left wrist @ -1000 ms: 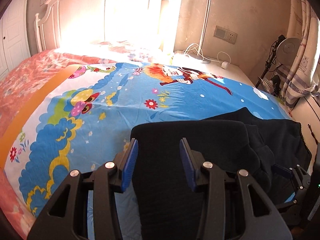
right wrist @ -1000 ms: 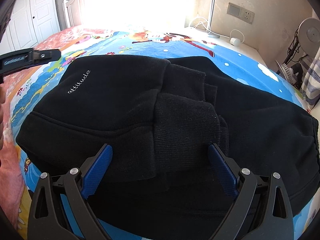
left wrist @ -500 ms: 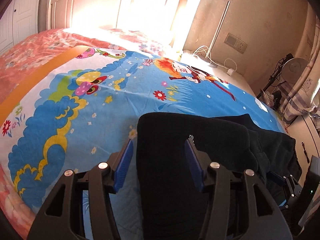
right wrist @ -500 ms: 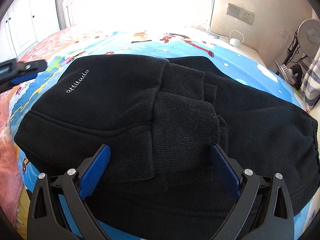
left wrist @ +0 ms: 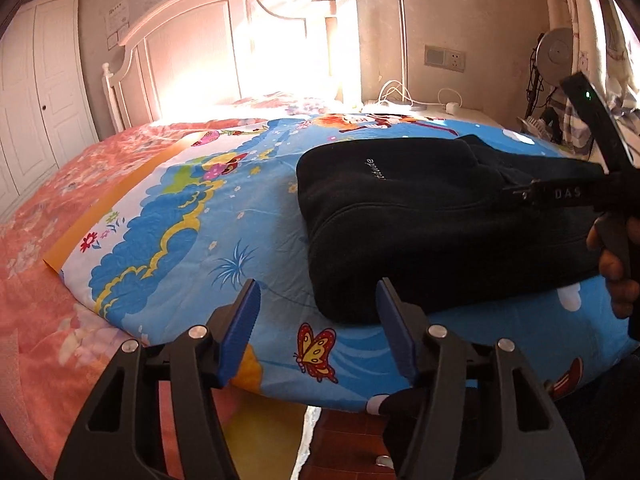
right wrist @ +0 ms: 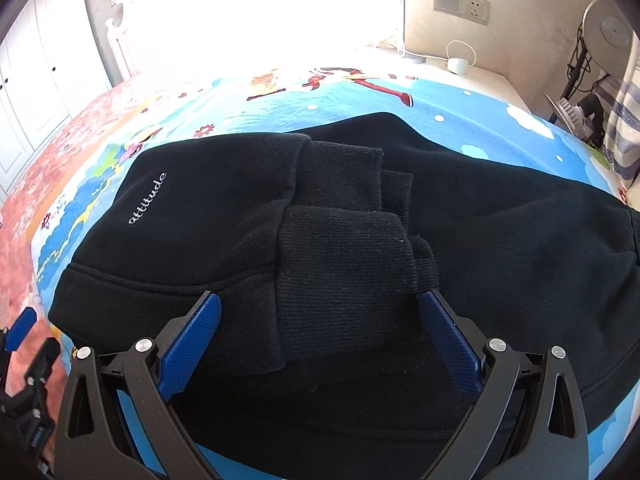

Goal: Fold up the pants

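Black folded pants (left wrist: 420, 220) with the word "attitude" on them lie on a blue cartoon quilt (left wrist: 192, 216). My left gripper (left wrist: 317, 292) hangs over the quilt's near edge, just short of the pants' near corner. Its jaws are closing and nothing is between them. In the right wrist view the pants (right wrist: 240, 208) fill the frame, with ribbed cuffs folded on top. My right gripper (right wrist: 320, 300) stands open wide, its blue pads (right wrist: 188, 344) either side of the nearer cuff without pressing it. The left wrist view catches the right gripper's body (left wrist: 560, 194) and a hand (left wrist: 616, 272).
The quilt lies on an orange floral bed (left wrist: 48, 240) with a white headboard (left wrist: 192, 52). Red floor (left wrist: 344, 440) shows below the bed's edge. A bedside table (right wrist: 480, 76) with cables, a fan (right wrist: 604, 28) and a curtain stand at the right.
My left gripper has pulled back off the pants toward the bed's near edge, and its jaws stand wider than a second ago. The right gripper has barely moved over the cuffs.
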`<state>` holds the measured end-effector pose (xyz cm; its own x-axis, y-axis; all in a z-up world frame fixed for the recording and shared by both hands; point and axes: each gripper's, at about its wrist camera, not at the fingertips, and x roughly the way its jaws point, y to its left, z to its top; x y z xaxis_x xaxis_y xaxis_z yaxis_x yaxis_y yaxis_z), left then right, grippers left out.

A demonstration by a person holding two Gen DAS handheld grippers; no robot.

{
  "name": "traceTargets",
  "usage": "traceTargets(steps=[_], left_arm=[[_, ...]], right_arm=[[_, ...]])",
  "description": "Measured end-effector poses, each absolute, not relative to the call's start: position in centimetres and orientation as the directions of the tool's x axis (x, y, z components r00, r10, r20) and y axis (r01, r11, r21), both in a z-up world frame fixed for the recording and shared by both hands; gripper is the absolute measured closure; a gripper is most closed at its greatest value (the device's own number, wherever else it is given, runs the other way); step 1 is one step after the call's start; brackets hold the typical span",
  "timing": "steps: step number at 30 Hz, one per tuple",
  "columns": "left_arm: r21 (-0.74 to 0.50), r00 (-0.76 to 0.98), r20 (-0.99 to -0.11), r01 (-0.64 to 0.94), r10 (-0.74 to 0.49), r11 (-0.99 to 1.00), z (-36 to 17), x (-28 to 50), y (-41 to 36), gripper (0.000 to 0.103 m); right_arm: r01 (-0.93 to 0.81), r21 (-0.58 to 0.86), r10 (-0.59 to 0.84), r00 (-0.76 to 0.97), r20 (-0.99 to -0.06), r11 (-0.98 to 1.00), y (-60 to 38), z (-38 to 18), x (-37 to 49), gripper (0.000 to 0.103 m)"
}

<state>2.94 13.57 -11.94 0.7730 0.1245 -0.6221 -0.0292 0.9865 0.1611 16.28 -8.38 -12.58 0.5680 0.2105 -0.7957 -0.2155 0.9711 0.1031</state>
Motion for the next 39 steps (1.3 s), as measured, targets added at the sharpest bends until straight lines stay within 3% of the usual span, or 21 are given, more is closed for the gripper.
traceTargets(steps=[6, 8, 10, 12, 14, 18, 21, 23, 24, 25, 26, 30, 35, 37, 39], left_arm=[[0.455, 0.767, -0.578, 0.018, 0.279, 0.891, -13.7, 5.7, 9.9, 0.050], [0.518, 0.767, -0.561, 0.031, 0.312, 0.855, -14.3, 6.6, 9.2, 0.057], [0.540, 0.769, -0.553, 0.037, 0.322, 0.841, -14.3, 7.1, 9.1, 0.074], [0.531, 0.772, -0.553, 0.037, 0.313, 0.846, -14.0, 7.2, 9.6, 0.079], [0.475, 0.773, -0.570, 0.032, 0.280, 0.879, -13.5, 7.1, 10.7, 0.081], [0.244, 0.755, -0.634, -0.008, 0.166, 0.970, -12.8, 6.9, 14.3, 0.082], [-0.030, 0.738, -0.674, -0.066, 0.029, 0.997, -13.5, 6.9, 17.8, 0.082], [-0.173, 0.742, -0.668, -0.087, -0.052, 0.981, -14.2, 6.5, 19.4, 0.077], [-0.221, 0.746, -0.662, -0.104, -0.071, 0.970, -14.4, 6.2, 20.0, 0.064], [-0.246, 0.751, -0.656, -0.127, -0.069, 0.961, -14.5, 5.9, 20.5, 0.052], [-0.244, 0.760, -0.647, -0.133, -0.059, 0.961, -14.3, 5.5, 20.6, 0.049], [-0.025, 0.776, -0.628, -0.095, 0.058, 0.995, -13.5, 4.4, 17.2, 0.049], [0.044, 0.766, -0.629, -0.130, 0.129, 0.991, -13.5, 5.3, 14.6, 0.045], [-0.102, 0.755, -0.648, -0.214, 0.098, 0.972, -13.7, 5.8, 17.3, 0.052], [-0.371, 0.749, -0.658, -0.236, -0.075, 0.898, -14.6, 5.8, 21.6, 0.051]], right_arm=[[-0.178, 0.208, 0.271, 0.518, -0.811, 0.962, -10.0, -12.3, 20.3, 0.007], [-0.191, 0.225, 0.291, 0.502, -0.814, 0.956, -9.8, -12.3, 22.1, 0.007], [-0.195, 0.245, 0.311, 0.493, -0.813, 0.950, -9.6, -12.2, 23.7, 0.007], [-0.214, 0.247, 0.321, 0.465, -0.825, 0.945, -8.9, -12.6, 25.2, 0.010], [-0.223, 0.218, 0.298, 0.450, -0.842, 0.950, -7.9, -12.9, 25.8, 0.022], [-0.300, 0.172, 0.304, 0.475, -0.826, 0.938, -5.3, -11.8, 25.2, 0.026], [-0.319, 0.160, 0.303, 0.474, -0.826, 0.934, -4.4, -12.1, 24.7, 0.027], [-0.309, 0.141, 0.279, 0.466, -0.839, 0.940, -4.4, -13.1, 24.8, 0.026], [-0.309, 0.142, 0.282, 0.471, -0.836, 0.940, -4.6, -13.4, 24.8, 0.026], [-0.310, 0.149, 0.288, 0.471, -0.834, 0.939, -4.8, -13.5, 24.7, 0.025], [-0.308, 0.158, 0.293, 0.467, -0.834, 0.938, -4.9, -13.4, 24.7, 0.024], [-0.301, 0.144, 0.277, 0.469, -0.839, 0.943, -4.8, -13.4, 24.7, 0.024], [-0.293, 0.094, 0.235, 0.492, -0.838, 0.951, -4.2, -13.6, 24.4, 0.022], [-0.296, 0.076, 0.221, 0.496, -0.840, 0.952, -4.2, -13.7, 24.4, 0.021], [-0.301, 0.080, 0.227, 0.492, -0.841, 0.950, -4.5, -13.8, 24.5, 0.020]])
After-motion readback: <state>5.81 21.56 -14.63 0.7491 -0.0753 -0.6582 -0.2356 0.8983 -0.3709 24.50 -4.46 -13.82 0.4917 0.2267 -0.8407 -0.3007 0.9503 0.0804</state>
